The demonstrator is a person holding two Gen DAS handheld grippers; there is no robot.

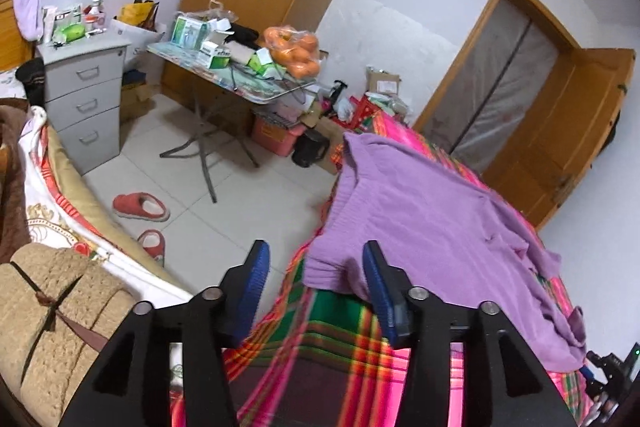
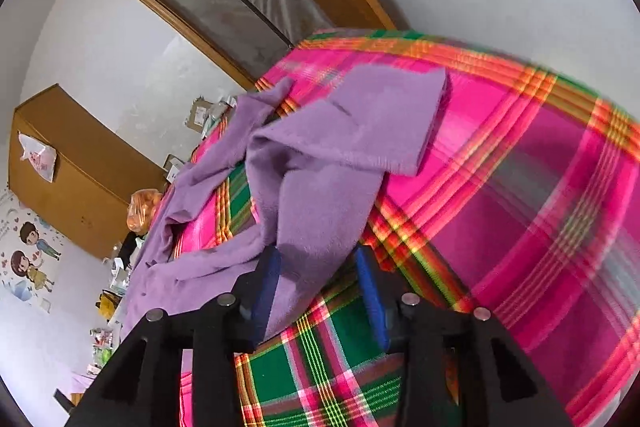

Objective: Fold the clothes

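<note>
Blue pads of my left gripper [image 1: 316, 267] stand wide apart with only the hem corner of the fuzzy lilac knitted sweater [image 1: 432, 227] lying loose between them, nothing pinched; my right gripper [image 2: 318, 267] is likewise spread, a sleeve end of the same sweater [image 2: 320, 163] resting between its pads without being squeezed. Both sit low over the bright pink, green and orange plaid bedcover [image 1: 336, 331], where the sweater lies partly spread, one sleeve already laid across the body and the far side rumpled. To do this step well, I judge I should reset each grip on a true edge, hem on the left and cuff or shoulder on the right, bite through both layers, then lift only enough to carry the fabric over without dragging the cover. Beyond the bed, the red slippers [image 1: 140, 207] and the cluttered folding table [image 1: 240, 75] stay well clear
</note>
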